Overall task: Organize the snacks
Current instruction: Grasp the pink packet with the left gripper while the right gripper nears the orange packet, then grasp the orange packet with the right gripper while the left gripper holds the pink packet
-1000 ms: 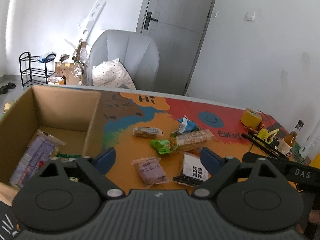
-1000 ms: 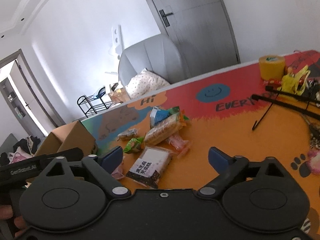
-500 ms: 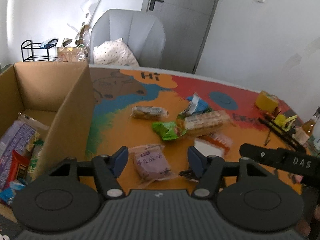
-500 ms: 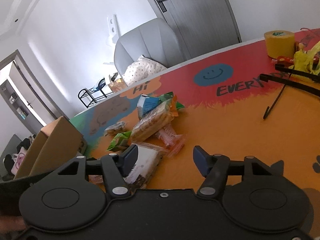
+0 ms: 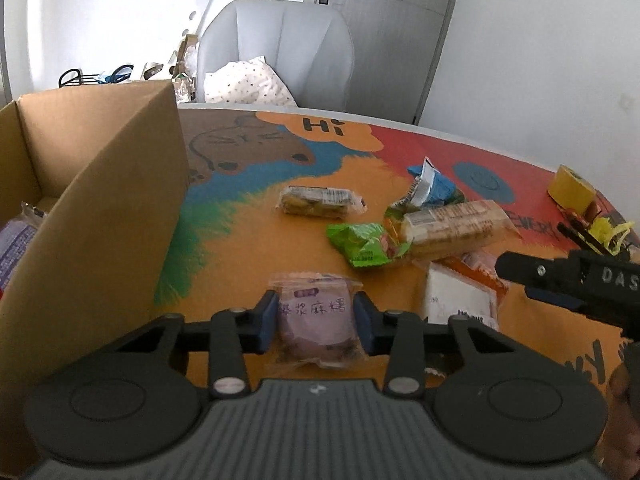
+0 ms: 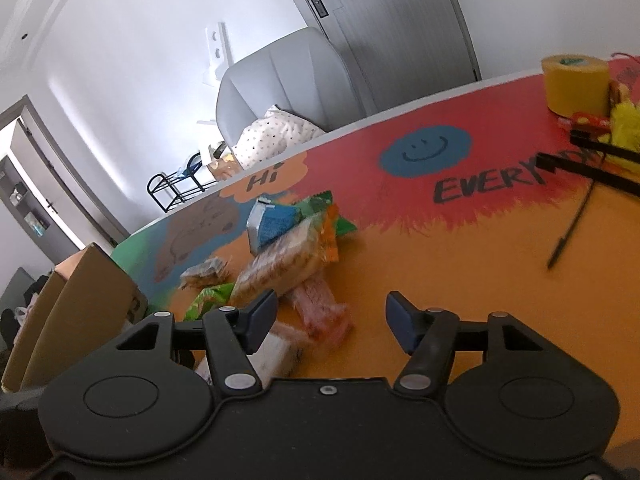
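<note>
My left gripper (image 5: 316, 320) is shut on a purple snack packet (image 5: 314, 320) that lies on the colourful table mat near the cardboard box (image 5: 92, 216). The box holds several packets. More snacks lie ahead: a brown bar packet (image 5: 320, 201), a green packet (image 5: 362, 243), a long cracker pack (image 5: 452, 228), a blue packet (image 5: 434, 188) and a white packet (image 5: 460, 300). My right gripper (image 6: 330, 316) is open, low over a pink-orange packet (image 6: 322, 310), which lies between its fingers. The cracker pack (image 6: 280, 264) lies just beyond.
A yellow tape roll (image 6: 576, 84) and black sticks (image 6: 600, 168) lie at the table's right end. A grey chair (image 5: 276, 52) with a dotted cushion stands behind the table. The right gripper body (image 5: 572, 284) shows at the right of the left wrist view.
Both grippers have dropped towards the table and narrowed. The left one moved from beside the box to the purple packet and shut on it. The right one came down over the pink-orange packet.
</note>
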Tool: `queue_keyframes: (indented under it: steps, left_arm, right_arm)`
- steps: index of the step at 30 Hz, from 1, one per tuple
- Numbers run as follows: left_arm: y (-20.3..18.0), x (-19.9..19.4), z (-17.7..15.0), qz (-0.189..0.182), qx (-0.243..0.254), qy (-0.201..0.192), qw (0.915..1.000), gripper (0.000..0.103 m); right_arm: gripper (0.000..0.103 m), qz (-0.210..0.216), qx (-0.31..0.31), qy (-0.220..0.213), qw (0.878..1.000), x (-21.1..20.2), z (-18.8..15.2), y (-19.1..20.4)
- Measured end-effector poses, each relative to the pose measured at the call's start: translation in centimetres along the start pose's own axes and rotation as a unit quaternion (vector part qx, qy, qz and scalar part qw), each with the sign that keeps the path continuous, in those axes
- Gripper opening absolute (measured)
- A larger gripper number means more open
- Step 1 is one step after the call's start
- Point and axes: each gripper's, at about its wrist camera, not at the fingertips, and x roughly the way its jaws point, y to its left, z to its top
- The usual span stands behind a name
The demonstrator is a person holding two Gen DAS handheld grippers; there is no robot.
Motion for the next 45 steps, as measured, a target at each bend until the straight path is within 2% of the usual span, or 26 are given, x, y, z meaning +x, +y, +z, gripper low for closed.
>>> queue_keyframes:
  steps: [6,8,10,12,19,35,39,41,45]
  left_arm:
    - [0.3,0.1,0.1,-0.003,-0.008,-0.008,0.9999,0.035]
    - [0.4,0.2,0.2,-0.005,-0.010,-0.007,0.9999,0.034]
    - [0.5,0.1,0.2,-0.005,-0.009,-0.006,0.9999,0.034]
    - [0.5,0.1,0.2,-0.005,-0.008,-0.006,0.9999,0.034]
    - [0.3,-0.4,-0.3,-0.009,-0.008,-0.003,0.9999,0.034]
    - [-1.0,-1.2,-1.8,-0.001,0.034,-0.006,0.9994,0.034]
    - [-0.9,-1.2,-1.9,-0.003,0.036,-0.007,0.9993,0.034]
    - [-0.8,-1.2,-1.8,-0.005,0.031,-0.007,0.9995,0.034]
    - [-0.6,-1.3,-1.8,-0.009,0.026,-0.009,0.9996,0.033]
  right_arm:
    - [0.058,-0.003,-0.022,0.003,1.000,0.9,0.2,1.0]
    - [0.052,-0.012,-0.032,0.004,0.999,1.1,0.0,1.2]
    - [0.039,-0.024,-0.043,0.003,0.999,1.1,-0.2,1.2]
    - [0.034,-0.029,-0.050,0.006,0.998,0.8,-0.3,1.2]
    - [0.028,-0.039,-0.041,0.006,0.998,-1.4,-1.5,0.4]
    - [0.027,-0.058,-0.014,0.015,0.998,-5.6,-3.8,-0.7]
    - [0.037,-0.055,-0.020,0.016,0.998,-5.6,-3.7,-0.4]
    - [0.037,-0.057,-0.027,0.014,0.998,-5.3,-3.6,-0.2]
    - [0.045,-0.059,-0.040,0.014,0.997,-4.4,-3.3,0.4]
